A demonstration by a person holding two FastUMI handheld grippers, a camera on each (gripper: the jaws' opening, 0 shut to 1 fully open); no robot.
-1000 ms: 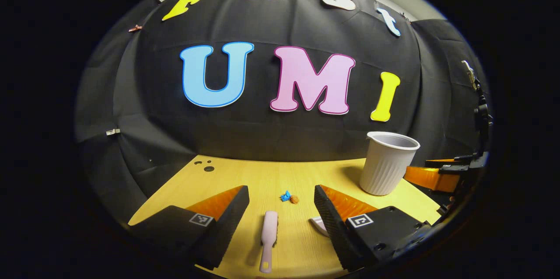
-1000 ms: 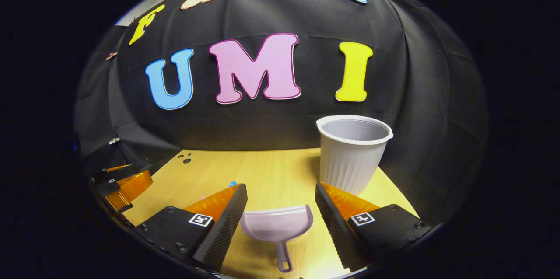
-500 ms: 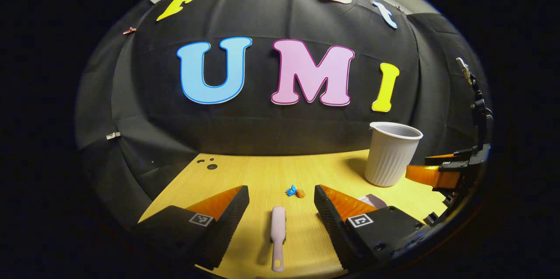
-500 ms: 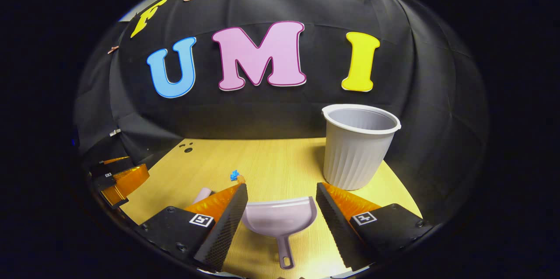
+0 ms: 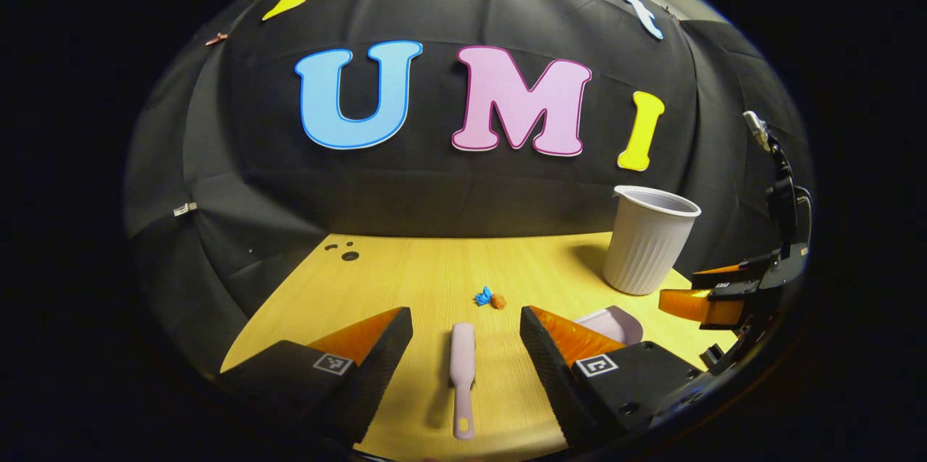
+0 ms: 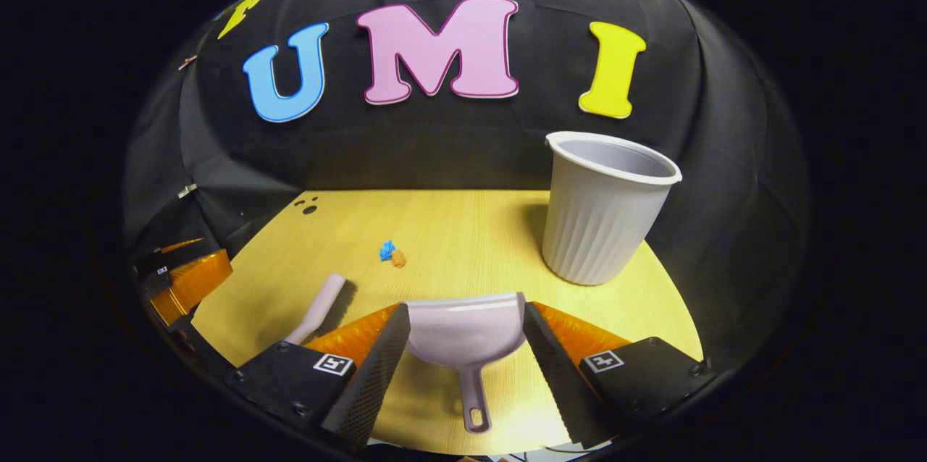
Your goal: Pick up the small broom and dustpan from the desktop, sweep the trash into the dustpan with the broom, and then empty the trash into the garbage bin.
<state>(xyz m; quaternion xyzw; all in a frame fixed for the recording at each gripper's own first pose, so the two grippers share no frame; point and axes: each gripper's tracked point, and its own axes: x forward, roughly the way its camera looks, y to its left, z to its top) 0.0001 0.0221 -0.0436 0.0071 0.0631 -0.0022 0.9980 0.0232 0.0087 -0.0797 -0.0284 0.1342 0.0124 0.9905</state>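
Note:
A small pale pink broom (image 5: 462,375) lies on the wooden desktop (image 5: 405,281), handle toward me, between the fingers of my open left gripper (image 5: 463,346), untouched. The broom (image 6: 319,306) also shows left in the right gripper view. A pale pink dustpan (image 6: 467,335) lies flat with its handle toward me, between the fingers of my open right gripper (image 6: 465,342). Part of the dustpan (image 5: 614,323) peeks out past my left gripper's right finger. Blue and brown trash bits (image 5: 489,297) lie beyond the broom; the same trash (image 6: 392,253) shows mid-table.
A ribbed white garbage bin (image 6: 605,212) stands upright at the back right of the table; the bin (image 5: 648,239) is right of the trash. My right gripper (image 5: 713,295) shows at the far right. Black cloth walls close in the table's back and sides.
Both grippers have tilted downward and moved in over the table. The broom and the dustpan now sit deeper between the fingers. Nothing on the table has moved.

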